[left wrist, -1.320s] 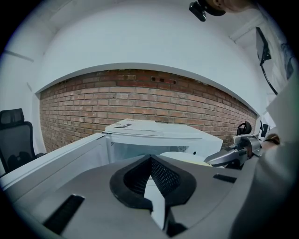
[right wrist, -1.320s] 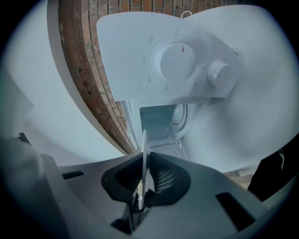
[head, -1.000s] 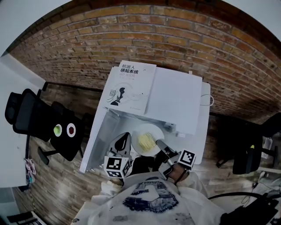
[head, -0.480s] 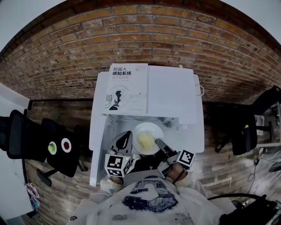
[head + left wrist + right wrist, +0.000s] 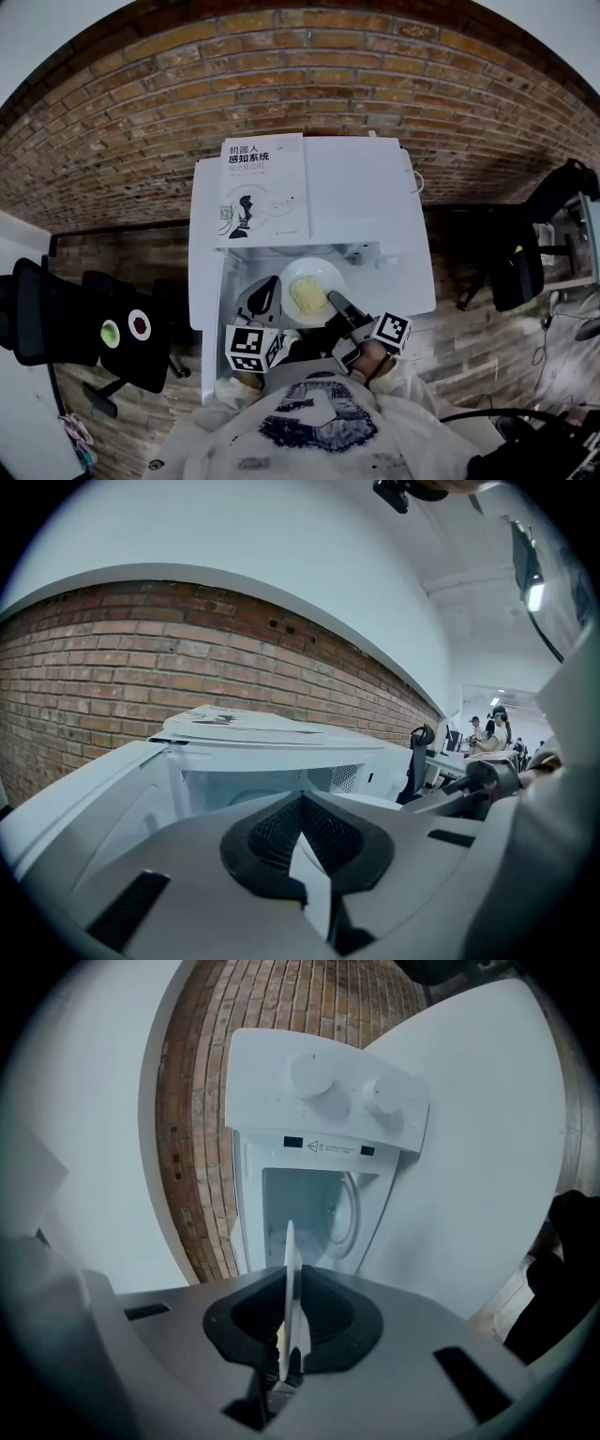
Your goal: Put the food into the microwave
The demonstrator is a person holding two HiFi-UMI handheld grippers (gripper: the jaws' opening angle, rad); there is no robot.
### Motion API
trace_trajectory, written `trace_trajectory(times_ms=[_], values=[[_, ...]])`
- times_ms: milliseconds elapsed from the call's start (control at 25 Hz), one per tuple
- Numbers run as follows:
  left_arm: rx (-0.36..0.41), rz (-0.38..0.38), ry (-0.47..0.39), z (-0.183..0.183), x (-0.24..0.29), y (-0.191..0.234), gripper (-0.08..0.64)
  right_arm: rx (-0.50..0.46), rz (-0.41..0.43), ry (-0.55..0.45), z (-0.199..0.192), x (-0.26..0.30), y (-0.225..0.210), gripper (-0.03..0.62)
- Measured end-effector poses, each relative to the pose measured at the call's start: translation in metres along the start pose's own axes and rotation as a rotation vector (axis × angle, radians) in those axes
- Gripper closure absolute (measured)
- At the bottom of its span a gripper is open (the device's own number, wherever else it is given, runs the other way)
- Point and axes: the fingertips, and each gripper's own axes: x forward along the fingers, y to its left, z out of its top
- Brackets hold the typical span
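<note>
A white plate lies flat and level at the mouth of the open microwave, just near of the cavity's front edge; whether its far rim is already inside cannot be told from the head view. On it sits a pale yellow portion of food, longer than it is wide, its long side running roughly from far to near and leaning a little to the right at the near end. The left gripper comes in from the near left and the right gripper from the near right, both pointing away from the person toward the oven and slightly downward, so the two converge on the plate's near rim. Each claw is clamped on that rim: a thin white edge of the plate shows pinched between the dark pads in both gripper views. The right gripper is rolled onto its side, since its view shows the microwave turned sideways with the two knobs uppermost. The oven's door hangs open to the left, a book lies on the oven's top, and a brick wall stands behind
</note>
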Motion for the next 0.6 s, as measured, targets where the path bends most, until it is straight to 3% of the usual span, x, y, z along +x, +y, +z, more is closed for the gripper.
trace_trajectory(times_ms=[600], values=[[0.021, -0.025, 0.025, 0.000, 0.005, 0.004, 0.554, -0.025, -0.039, -0.057, 0.033, 0.046, -0.033, 0.557]])
